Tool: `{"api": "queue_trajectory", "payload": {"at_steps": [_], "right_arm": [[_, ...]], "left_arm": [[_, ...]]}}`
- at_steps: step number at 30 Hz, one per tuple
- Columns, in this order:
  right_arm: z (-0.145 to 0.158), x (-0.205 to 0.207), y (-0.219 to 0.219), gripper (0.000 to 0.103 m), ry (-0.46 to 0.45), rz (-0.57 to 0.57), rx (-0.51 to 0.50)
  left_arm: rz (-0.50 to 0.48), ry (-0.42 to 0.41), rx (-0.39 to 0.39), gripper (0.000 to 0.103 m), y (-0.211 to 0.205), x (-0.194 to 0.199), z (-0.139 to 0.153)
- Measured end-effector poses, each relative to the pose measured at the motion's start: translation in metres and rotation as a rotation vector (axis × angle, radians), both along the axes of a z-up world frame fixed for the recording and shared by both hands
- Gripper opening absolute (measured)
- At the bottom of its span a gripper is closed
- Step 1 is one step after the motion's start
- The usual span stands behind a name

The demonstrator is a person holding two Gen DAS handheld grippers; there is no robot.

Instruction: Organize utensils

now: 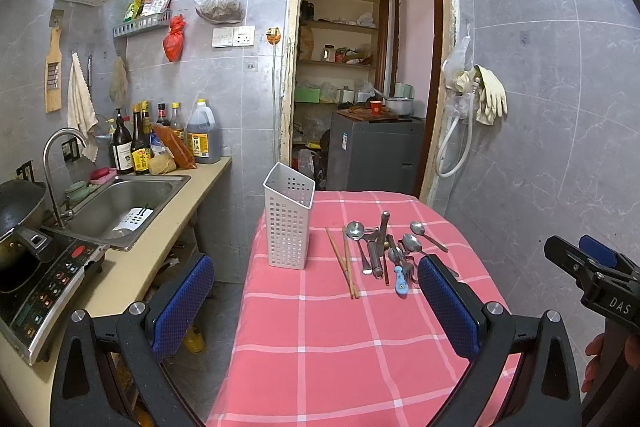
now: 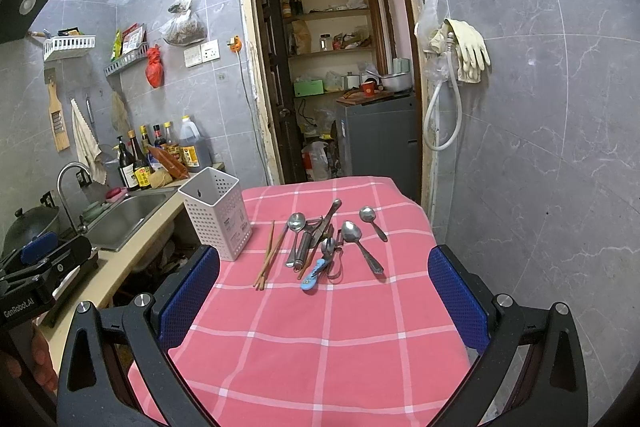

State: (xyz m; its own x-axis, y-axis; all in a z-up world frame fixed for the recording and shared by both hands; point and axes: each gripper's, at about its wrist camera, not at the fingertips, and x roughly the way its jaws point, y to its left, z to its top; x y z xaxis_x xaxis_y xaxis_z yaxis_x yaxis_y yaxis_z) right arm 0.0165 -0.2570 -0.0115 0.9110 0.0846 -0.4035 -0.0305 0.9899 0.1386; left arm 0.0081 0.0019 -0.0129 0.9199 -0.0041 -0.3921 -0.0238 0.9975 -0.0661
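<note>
A white perforated utensil holder stands upright and empty-looking at the left side of the pink checked table. To its right lie a pair of wooden chopsticks and a loose heap of metal spoons with a peeler and a blue-handled small spoon. My left gripper is open over the near table, holding nothing. My right gripper is also open and empty, short of the heap.
Left of the table runs a counter with a steel sink, a tap, sauce bottles, an induction cooker and a wok. An open doorway lies behind the table. A hose and gloves hang on the right wall.
</note>
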Motion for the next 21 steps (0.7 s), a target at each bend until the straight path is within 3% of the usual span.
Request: {"api": "queue_trajectory", "payload": {"at_steps": [21], "right_arm": [[-0.004,0.004,0.0,0.102,0.001,-0.004,0.001]], "left_arm": [[-0.008,0.001,0.008,0.103,-0.014,0.005,-0.01]]}}
